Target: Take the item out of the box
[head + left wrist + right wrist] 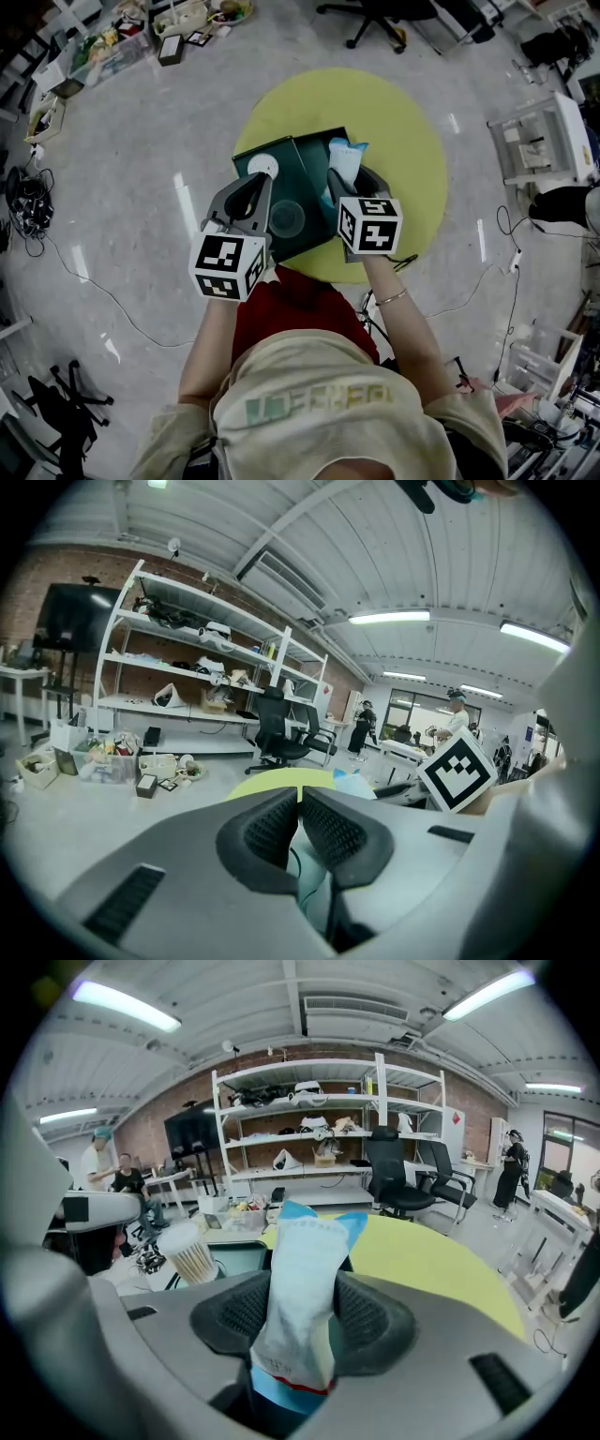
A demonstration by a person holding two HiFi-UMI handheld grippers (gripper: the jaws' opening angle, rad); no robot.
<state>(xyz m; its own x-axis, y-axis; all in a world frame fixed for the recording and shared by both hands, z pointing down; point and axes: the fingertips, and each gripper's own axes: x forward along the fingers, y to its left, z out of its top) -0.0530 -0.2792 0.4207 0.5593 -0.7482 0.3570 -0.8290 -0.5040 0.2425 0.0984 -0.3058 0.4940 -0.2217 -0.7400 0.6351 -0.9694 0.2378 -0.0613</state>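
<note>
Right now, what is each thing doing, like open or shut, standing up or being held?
box: open, sitting on the yellow table.
packet: upright, pinched between the right gripper's pads.
cotton swab tub: standing up, not held.
right gripper: shut on the packet.
left gripper: jaws together, nothing seen between them.
</note>
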